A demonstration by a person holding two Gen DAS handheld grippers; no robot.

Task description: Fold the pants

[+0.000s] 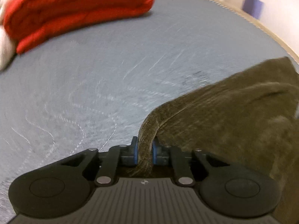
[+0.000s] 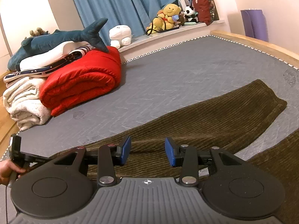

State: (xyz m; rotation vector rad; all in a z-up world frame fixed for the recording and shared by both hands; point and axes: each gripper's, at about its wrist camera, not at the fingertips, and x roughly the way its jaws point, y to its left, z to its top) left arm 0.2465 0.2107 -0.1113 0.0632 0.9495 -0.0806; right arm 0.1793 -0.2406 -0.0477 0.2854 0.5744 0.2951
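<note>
Open grey mattress [image 2: 177, 78] between red quilt [image 2: 82, 82] and pants [image 2: 214, 115]: wide passage. Quilt, towel stack [image 2: 24, 102] beside it, shark plush [image 2: 56, 41] on top block far-left corner. Wooden bed frame [image 2: 261, 44] bounds mattress far from quilt. Plush toys [image 2: 168, 16] on sill beyond quilt, off mattress.

A bedroom under warm indoor light. A grey quilted mattress [image 2: 168, 71] fills most of the view, set in a light wooden bed frame [image 2: 257, 43]. Blue curtains [image 2: 119, 1] hang behind a pale windowsill [image 2: 168, 34] along the mattress's far edge. The walls [image 2: 24, 5] are off-white. Past the far right corner, a purple rolled mat [image 2: 254, 24] stands upright against the wall. Wooden floor [image 2: 3, 112] shows at the left edge.
</note>
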